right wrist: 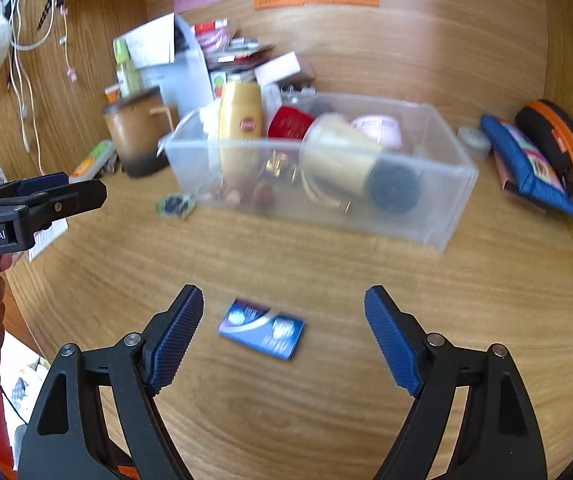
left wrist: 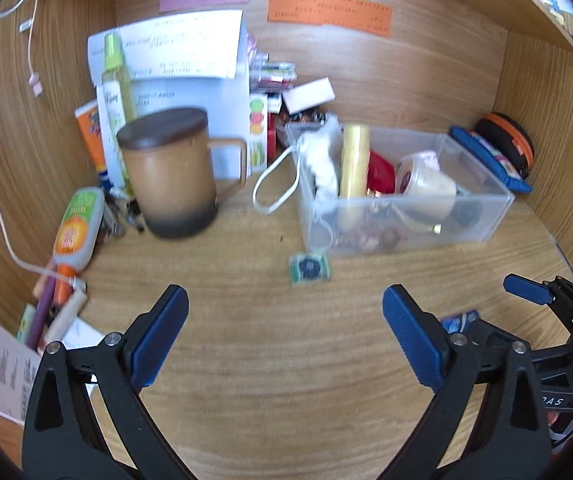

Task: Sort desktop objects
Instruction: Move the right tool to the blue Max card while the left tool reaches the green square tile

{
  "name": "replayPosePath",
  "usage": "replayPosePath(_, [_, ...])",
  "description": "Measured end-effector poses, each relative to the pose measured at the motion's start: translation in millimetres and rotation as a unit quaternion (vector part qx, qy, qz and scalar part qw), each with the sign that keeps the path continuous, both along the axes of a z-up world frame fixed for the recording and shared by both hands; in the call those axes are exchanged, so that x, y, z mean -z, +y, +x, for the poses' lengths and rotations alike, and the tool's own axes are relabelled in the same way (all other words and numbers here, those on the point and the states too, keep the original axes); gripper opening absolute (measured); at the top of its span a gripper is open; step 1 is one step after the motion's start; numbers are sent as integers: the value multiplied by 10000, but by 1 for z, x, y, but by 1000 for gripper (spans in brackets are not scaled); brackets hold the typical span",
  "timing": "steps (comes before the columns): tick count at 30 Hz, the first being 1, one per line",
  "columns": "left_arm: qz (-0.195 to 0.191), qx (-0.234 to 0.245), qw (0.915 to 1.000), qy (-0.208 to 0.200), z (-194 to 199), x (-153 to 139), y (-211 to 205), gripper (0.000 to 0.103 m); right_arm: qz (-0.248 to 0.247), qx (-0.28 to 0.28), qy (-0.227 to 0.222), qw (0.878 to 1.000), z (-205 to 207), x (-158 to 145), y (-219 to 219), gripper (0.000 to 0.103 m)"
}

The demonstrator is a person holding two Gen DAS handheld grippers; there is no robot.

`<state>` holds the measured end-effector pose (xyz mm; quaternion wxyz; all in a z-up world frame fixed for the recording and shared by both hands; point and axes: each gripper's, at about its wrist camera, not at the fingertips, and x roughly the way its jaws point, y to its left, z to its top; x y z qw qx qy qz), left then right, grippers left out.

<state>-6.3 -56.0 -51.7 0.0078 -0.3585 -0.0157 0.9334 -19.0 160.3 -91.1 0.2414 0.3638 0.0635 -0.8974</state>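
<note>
Blue packet (right wrist: 261, 334) flat on the wooden desk (right wrist: 326, 420), in front of the clear plastic box (right wrist: 450, 196), just between the spread fingers of the right gripper (right wrist: 284, 334). Nothing held. Probably light, thin and a little slippery; hard to pinch from above, so better taken by the two long edges. Left gripper (left wrist: 285, 334) also spread wide, nothing held, with a small green packet (left wrist: 309, 268) ahead, just before the box. Much bare desk in front of the box; box already crowded inside, walls low.
</note>
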Motion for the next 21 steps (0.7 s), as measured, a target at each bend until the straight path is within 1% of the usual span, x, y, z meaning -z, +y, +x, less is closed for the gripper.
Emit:
replayPosePath(6, [39,68,9999,-130,10,16,0,99,156,7,-82,9998,9,14,-13,79])
replayPosePath(9, [52,76,9998,-197,10,22,0,99,317,46,-19,9995,11,19,-19,77])
replayPosePath(11, [89,95,9996,-238,8,25,-1,99,382,45,-14,9993,12,22,-22,65])
replayPosePath(12, [108,101,9996,-253,7,26,-2,99,365,35,-64,9993,12,23,-23,58])
replayPosePath(17, [182,142,9993,-289,0,28,-3,99,385,88,-23,9992,11,25,-23,57])
replayPosePath(19, [190,154,9992,-303,-4,28,-3,99,384,76,-10,9992,11,25,-24,48])
replayPosePath(21, [199,171,9991,-324,-9,28,-2,99,390,62,-39,9992,8,24,-24,48])
